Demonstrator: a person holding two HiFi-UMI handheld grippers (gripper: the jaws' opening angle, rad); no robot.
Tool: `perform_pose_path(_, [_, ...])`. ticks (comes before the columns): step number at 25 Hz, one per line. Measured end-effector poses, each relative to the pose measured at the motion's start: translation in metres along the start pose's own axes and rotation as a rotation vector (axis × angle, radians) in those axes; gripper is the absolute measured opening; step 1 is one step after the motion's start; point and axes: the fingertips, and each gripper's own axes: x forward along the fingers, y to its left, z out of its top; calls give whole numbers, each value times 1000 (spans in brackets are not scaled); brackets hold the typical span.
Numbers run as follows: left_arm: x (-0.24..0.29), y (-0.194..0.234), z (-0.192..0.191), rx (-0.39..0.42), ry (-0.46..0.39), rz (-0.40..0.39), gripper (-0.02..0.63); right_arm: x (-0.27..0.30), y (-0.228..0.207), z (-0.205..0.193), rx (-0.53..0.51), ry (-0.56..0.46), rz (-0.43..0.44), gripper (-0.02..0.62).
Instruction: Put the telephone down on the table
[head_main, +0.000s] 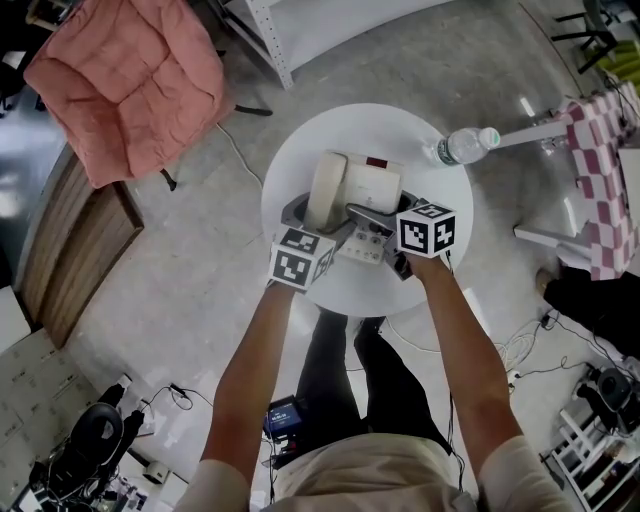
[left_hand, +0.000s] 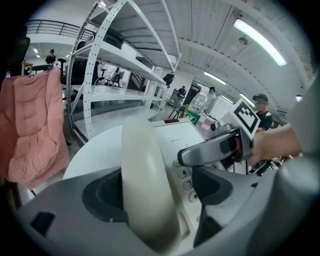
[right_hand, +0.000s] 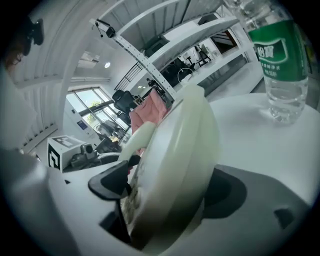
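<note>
White round worktop is carrying the telephone. I'm watching the left gripper straddling its handset and the right gripper flanking its right side, both jaws wide, unclamped. Pulling back crooked risks dragging the handset off.

1. A cream telephone handset stands between the left gripper's grey jaws, against the left pad, with a gap at the right.
2. Its keypad base rests on a round white table.
3. The right gripper reaches in from the right.
4. A pink cloth hangs at the left, beside white shelving.
</note>
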Motion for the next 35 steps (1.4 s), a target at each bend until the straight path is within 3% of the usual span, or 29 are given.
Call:
perform_pose_path(6, [-1,-7,-4,-11,-4,28,380,-7,-3,-8,35,72,-46,420])
perform_pose_path(13, [3,-22,-14,125,30,100,387,-24,-16,-34,57,183,-117,444])
perform_pose_path(17, [1,-23,-16,107,12,136,390,-28,-18,-35,26,206,-173,459])
perform_pose_path(24, [-2,-29,-9,107,-35,129,393,-43,-16,-26,-50,248,-236,460])
perform_pose_path(28, [-4,-28,0,75,-56,138,393,-69,-31,-12,-75,209,-310,459])
perform_pose_path(32, [-1,-41,9,38,-62,90,393,-81,-39,-13,-56,186,-290,457])
perform_pose_path(35, [3,-45,4,29,-47,104,393,-81,-39,-24,-17,173,-273,456])
